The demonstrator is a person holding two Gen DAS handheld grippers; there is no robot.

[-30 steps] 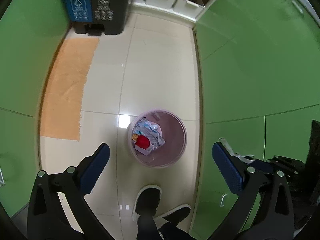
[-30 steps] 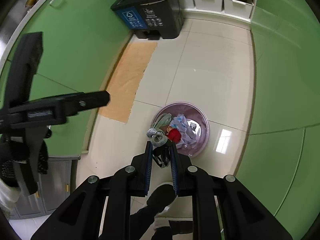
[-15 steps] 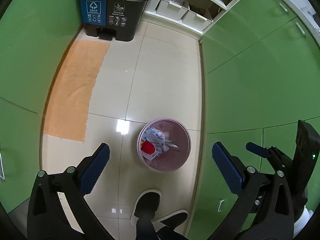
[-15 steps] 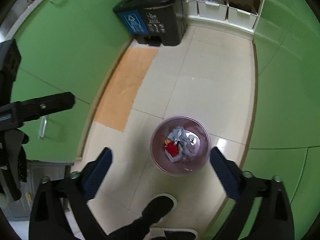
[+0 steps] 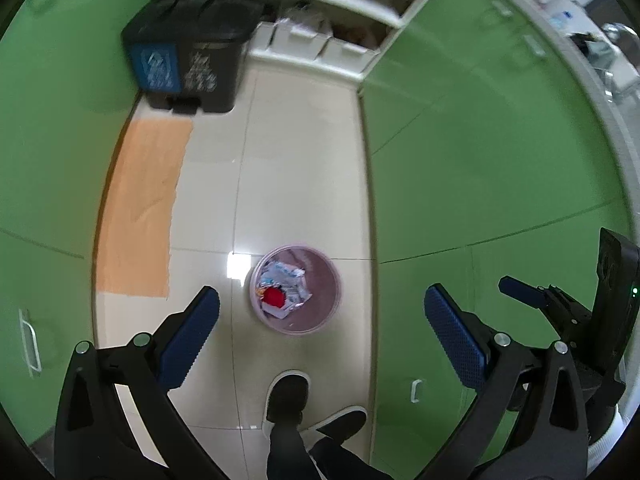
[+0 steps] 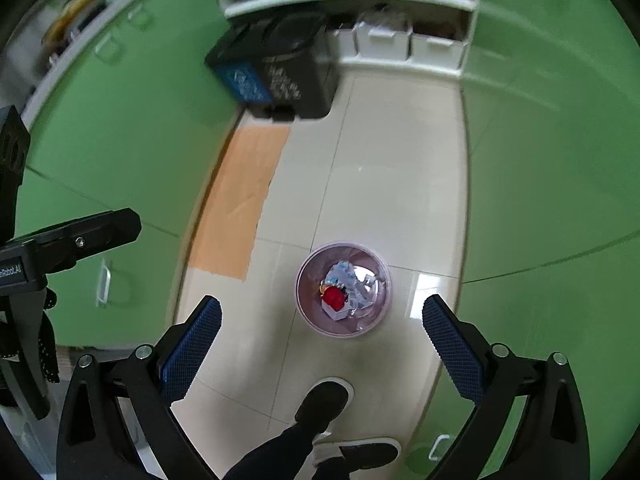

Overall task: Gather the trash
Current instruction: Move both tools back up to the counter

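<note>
Left gripper (image 5: 322,312) is held pointing steeply down, jaws spread wide, nothing between the blue pads (image 5: 192,334). Right gripper (image 6: 322,314) is likewise pointed steeply down, jaws spread wide and empty. 2 shoes (image 6: 324,402) are seen at 6 o'clock.

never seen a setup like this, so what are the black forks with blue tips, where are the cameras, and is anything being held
There is no robot here. A person carries a two-fingered tool in each hand, and a fisheye camera on each tool looks down along its fingers.

The left wrist view shows the left hand-held gripper; the right wrist view shows the right hand-held gripper. The blue tips are gripping pads. Both grippers are wide open and hold nothing.

On the pale tiled floor below stands a round pink plastic waste basket holding crumpled paper trash and a red item. The person's dark shoes show at the bottom, and a black lidded bin stands further off.
</note>
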